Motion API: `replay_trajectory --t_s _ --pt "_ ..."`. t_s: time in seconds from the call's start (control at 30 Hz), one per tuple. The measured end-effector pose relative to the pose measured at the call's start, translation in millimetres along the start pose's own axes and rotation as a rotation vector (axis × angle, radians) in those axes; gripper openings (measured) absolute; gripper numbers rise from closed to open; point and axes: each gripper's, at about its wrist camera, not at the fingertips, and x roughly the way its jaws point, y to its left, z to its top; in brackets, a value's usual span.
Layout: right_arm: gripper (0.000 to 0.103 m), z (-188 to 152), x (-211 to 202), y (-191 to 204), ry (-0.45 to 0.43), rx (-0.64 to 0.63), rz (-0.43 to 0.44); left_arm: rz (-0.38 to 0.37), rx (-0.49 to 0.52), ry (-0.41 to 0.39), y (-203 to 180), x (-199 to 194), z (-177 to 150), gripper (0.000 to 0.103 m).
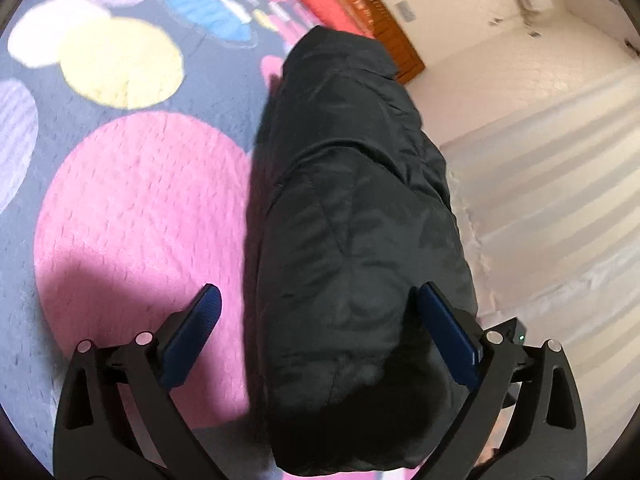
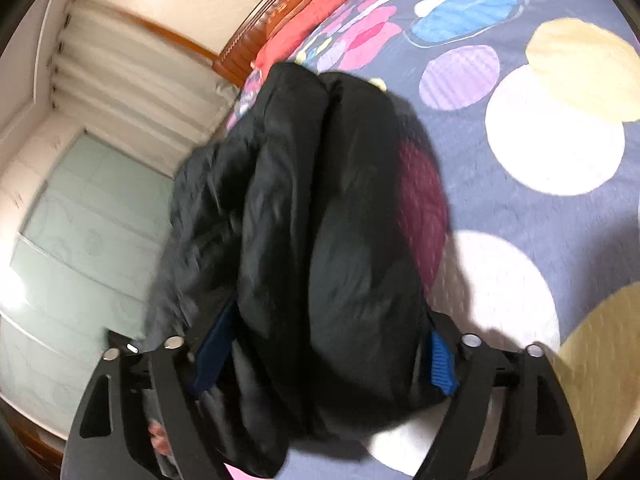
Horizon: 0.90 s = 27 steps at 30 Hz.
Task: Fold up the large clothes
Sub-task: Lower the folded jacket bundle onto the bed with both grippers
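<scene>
Black padded jacket [image 1: 352, 216], folded into a long bundle, lying on the bed along the edge of the spotted bedspread [image 1: 132, 208], stretching straight ahead of both tools.

Left tool [image 1: 320, 340] spread wide, jaws released. Blue left pad [image 1: 192, 336] well clear of the fabric, over the big pink circle of the bedspread. Blue right pad [image 1: 448, 340] just at the jacket's right flank; touching or a hair off, cannot tell through the blur. Near end of the bundle sitting between the two fingers, nothing pinched.

Right tool [image 2: 324, 356] also spread, the jacket [image 2: 320, 216] bulging up between its fingers and hiding most of both blue pads [image 2: 442, 364]. No squeeze visible in the fabric, so reading it as released, with the bundle's near end lodged in the gap. Fingertips of a hand [image 2: 158, 442] peeking out low left, under the tool's black frame.

Beyond the jacket's far end: red pillow [image 2: 320, 4] and a wooden headboard [image 2: 276, 8]. Left of the right tool, off the bed edge: pale curtain [image 2: 132, 80] and light tiled floor [image 2: 88, 232]. Right of the right tool: bedspread circles in white, yellow, purple and blue.

No containers in either view.
</scene>
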Motion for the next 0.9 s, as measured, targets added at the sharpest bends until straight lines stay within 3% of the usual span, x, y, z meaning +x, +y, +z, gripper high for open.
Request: replay_trajectory --t_s 0.1,0.17,0.23,0.33,0.47,0.9 --pt "0.085 -10.2 6.0 14.5 -0.003 -0.072 -0.064 -0.025 -0.014 0.011 -10.1 9.6 -13.0 0.1" --pt "0.08 -14.9 7.2 20.8 -0.005 -0.09 -0.101 -0.014 0.014 0.01 -24.1 14.4 -13.3 0.1" --pt "0.057 -18.6 4.7 21.0 -0.011 -0.063 -0.09 0.013 0.018 -0.004 -33.9 14.4 -15.2 0.096" --pt "0.042 -24.2 -6.1 26.6 -0.024 -0.047 -0.071 0.052 0.032 -0.012 -45.9 7.9 -17.0 0.086" --pt "0.04 -33.2 -19.6 42.3 -0.04 -0.065 -0.063 0.092 0.02 -0.023 -54.5 -2.9 -19.2 0.083" --pt "0.04 -19.6 7.2 -0.1 -0.019 0.037 -0.02 0.174 0.075 -0.04 -50.7 13.9 -21.4 0.082"
